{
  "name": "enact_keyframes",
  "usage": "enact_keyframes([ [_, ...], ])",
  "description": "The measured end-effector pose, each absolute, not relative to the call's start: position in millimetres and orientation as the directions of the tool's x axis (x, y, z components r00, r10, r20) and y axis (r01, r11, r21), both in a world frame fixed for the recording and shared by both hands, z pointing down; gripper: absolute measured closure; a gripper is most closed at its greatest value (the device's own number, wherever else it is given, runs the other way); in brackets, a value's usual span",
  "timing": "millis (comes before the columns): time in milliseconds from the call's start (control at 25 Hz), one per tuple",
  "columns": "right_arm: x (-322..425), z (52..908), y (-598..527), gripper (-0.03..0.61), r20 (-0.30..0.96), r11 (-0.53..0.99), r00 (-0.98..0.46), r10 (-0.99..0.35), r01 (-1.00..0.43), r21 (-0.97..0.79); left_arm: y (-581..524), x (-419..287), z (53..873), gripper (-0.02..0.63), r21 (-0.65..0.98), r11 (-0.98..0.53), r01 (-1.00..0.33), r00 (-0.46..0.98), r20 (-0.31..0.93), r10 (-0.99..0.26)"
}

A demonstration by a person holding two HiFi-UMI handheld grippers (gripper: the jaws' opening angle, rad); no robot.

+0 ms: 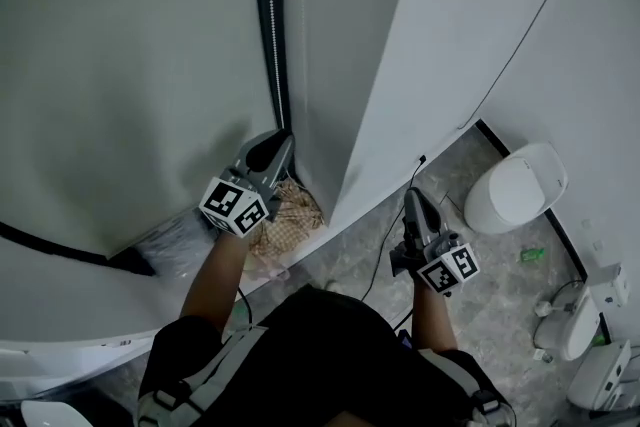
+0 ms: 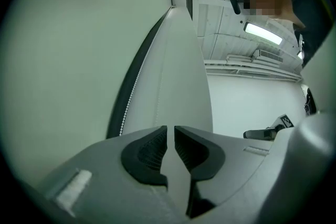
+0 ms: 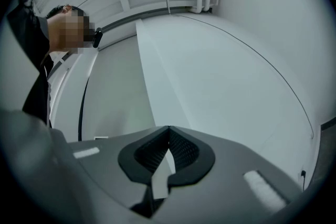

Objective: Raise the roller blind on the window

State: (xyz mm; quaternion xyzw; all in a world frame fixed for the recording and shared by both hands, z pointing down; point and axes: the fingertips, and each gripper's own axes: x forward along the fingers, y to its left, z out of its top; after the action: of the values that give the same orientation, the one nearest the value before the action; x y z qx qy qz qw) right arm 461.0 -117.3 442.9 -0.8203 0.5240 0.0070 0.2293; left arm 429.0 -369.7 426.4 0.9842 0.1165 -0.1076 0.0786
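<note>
The left gripper (image 2: 170, 131) holds its jaws a narrow slit apart on nothing; the right gripper (image 3: 168, 131) is shut and empty. So slim a gap could close beside the thin bead chain (image 2: 129, 105) and miss it. The chain hangs just left of the jaws, running vertically along the roller blind's (image 2: 68, 60) edge.

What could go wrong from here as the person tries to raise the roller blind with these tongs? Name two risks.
1. The left tongs stand slightly apart and empty. The thin bead chain lies off to one side of them, so a close may miss it or slip off.
2. A black cable trails across the floor by the person's legs and could trip them.
</note>
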Motion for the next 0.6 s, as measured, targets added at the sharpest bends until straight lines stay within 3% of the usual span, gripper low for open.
enact_keyframes([
  [320, 462.2, 441.3, -91.0, 0.575, -0.244, -0.400, 0.501, -0.830, -0.841, -0.364, -379.1, 479.7, 420.4, 0.482, 0.135, -0.958, 0.255, 0.953, -0.202, 0.225],
  [600, 458.8, 439.6, -68.7, 0.575, -0.232, -0.450, 0.564, -0.792, -0.797, -0.402, -387.7, 508.6, 411.7, 0.471, 0.173, -0.935, 0.310, 0.933, -0.242, 0.265],
])
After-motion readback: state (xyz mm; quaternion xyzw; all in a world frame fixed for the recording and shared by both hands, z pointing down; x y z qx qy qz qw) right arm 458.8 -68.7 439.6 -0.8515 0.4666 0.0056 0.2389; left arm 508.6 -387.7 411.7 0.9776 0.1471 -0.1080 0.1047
